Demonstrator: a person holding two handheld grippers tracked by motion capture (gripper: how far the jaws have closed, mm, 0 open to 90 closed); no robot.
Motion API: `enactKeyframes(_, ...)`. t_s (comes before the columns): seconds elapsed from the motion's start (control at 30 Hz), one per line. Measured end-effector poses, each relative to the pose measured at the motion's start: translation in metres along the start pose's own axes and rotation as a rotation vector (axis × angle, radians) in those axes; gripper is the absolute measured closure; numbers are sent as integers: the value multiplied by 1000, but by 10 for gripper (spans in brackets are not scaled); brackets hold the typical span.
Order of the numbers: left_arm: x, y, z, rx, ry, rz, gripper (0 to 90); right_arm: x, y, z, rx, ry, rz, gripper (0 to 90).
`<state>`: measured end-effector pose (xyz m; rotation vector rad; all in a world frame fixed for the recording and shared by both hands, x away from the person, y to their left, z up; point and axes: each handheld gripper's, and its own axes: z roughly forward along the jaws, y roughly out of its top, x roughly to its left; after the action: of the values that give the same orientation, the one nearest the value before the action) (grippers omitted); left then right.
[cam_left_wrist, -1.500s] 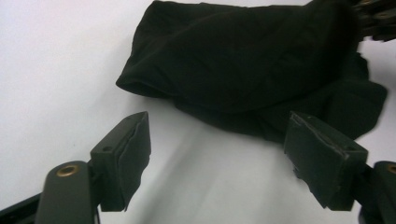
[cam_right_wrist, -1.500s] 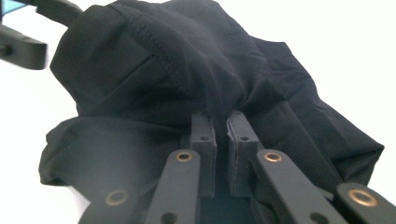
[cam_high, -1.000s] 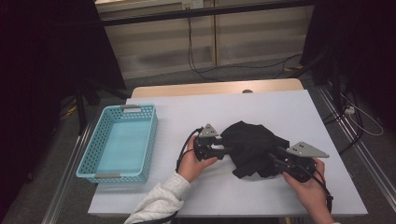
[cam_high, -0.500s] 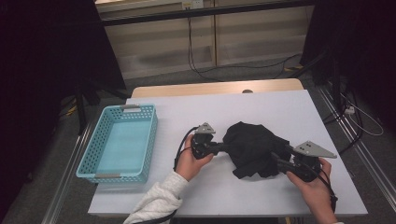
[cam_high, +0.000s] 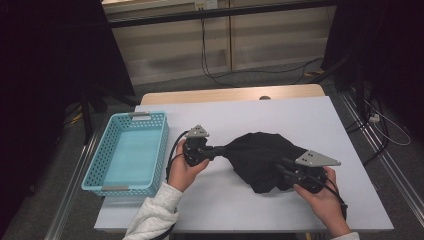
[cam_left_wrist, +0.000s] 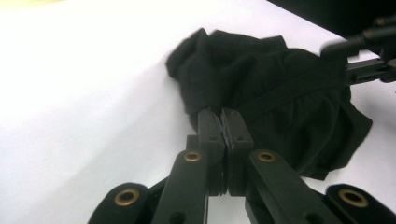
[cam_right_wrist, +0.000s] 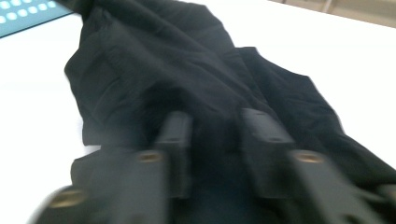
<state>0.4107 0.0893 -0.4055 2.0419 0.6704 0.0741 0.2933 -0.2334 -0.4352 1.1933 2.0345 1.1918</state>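
1. Black cloth (cam_high: 260, 160): lying in a soft heap on the white table (cam_high: 300, 115), right of the blue basket (cam_high: 101, 159) and well apart from it.
2. Left gripper (cam_high: 219, 149): clenched tight on the left end of the cloth, jaws pressed together with a pinch of fabric between them. From there, pulled out into a thin tail towards that hand.
3. Right gripper (cam_high: 281, 168): at the right side of the heap, with cloth bunched between its jaws. Just been closing, but with a gap left between the two sides.
4. Hard to tell from the blurry right gripper view whether the pads (cam_right_wrist: 175, 135) really bite the cloth yet, so maybe only resting around it.
5. Step in hand, by the look of it: getting a hold on both ends so as to lift or spread the cloth.
6. To do it well: squeeze the right jaws fully shut on a thick fold, not on a thin loose edge.
7. Keep the left pinch firm and do not tug before the right side is sure.
8. Then lift both hands together, at the same speed.
9. Pull apart gently, so nothing slips out.
10. Watch for the cloth dragging on the table or sliding towards the basket.
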Motion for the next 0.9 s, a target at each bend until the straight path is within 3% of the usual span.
enactKeyframes(0.03,2,0,-3,-1,6,0,884,0,0,0,0,0,0,751)
enactKeyframes(0.13,2,3,-11,-5,14,-6,885,-1,4,-1,-16,47,-7,879)
enactKeyframes(0.33,-3,11,-22,-36,9,15,886,-8,18,-16,-81,44,-1,887)
enactKeyframes(0.53,-19,18,-17,-32,-42,50,886,-23,36,-41,-165,0,-4,888)
enactKeyframes(0.7,-20,17,-9,-25,-40,54,886,-30,31,-38,-163,-11,27,887)
enactKeyframes(0.83,-9,13,-13,-35,-22,12,886,-29,20,-25,-125,9,38,872)
enactKeyframes(0.87,-5,13,-14,-30,-11,13,886,-28,18,-22,-116,9,31,853)
enactKeyframes(0.9,2,12,-19,-24,13,1,886,-27,17,-19,-101,10,34,766)
